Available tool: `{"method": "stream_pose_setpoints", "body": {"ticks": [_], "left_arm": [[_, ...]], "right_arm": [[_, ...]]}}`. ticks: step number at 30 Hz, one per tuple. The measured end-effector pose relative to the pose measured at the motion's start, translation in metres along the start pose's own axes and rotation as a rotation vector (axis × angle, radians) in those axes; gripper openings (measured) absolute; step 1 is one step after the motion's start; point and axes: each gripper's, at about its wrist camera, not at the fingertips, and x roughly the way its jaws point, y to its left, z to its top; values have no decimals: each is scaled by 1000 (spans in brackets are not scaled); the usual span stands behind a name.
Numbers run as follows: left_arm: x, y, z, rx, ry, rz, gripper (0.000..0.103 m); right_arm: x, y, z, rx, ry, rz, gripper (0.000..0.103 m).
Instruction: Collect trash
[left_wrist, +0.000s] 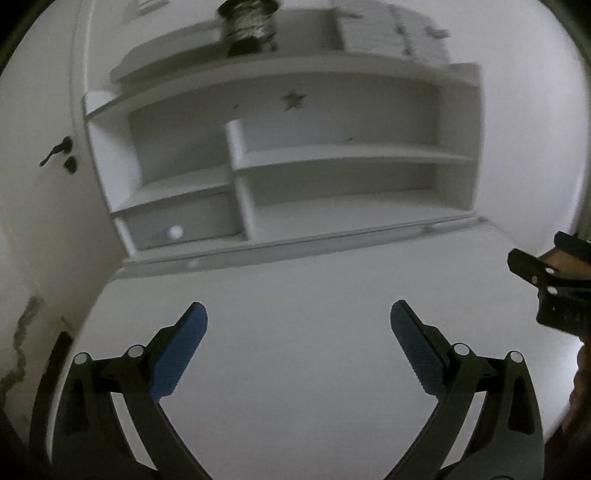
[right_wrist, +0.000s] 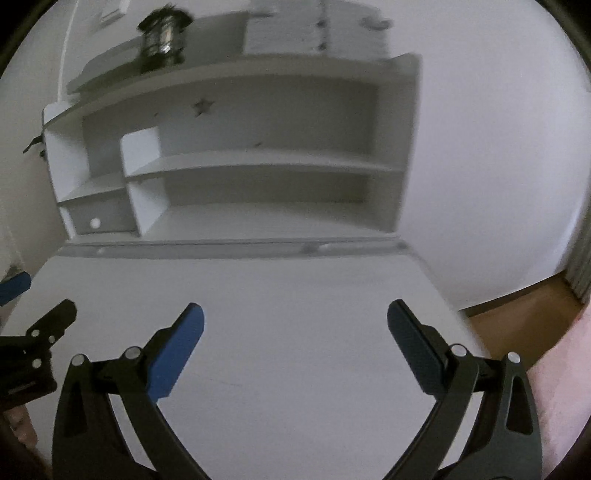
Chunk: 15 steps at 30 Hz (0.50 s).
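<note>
White counter runs bare ahead of me up to the shelf unit at 12 o'clock, and I see no trash in either view. Both my left tongs and right tongs are spread wide, holding nothing (neither is nearer anything, so I judge the next move is a search).

Left gripper at six o'clock, blue pads spread wide, nothing between them, over a white desk. White shelf unit at twelve o'clock, star sticker on its back panel. Dark lantern-like object on top. Right gripper at three o'clock. Black door handle at nine o'clock.
</note>
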Motion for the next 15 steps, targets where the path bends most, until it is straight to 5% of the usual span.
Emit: {"method": "stream_pose_setpoints", "body": {"ticks": [10, 15], "left_arm": [[40, 44, -18, -26, 73, 65, 96], [47, 46, -18, -49, 99, 17, 96]], "right_arm": [[33, 43, -15, -14, 75, 21, 96], [41, 46, -20, -15, 83, -3, 96]]}}
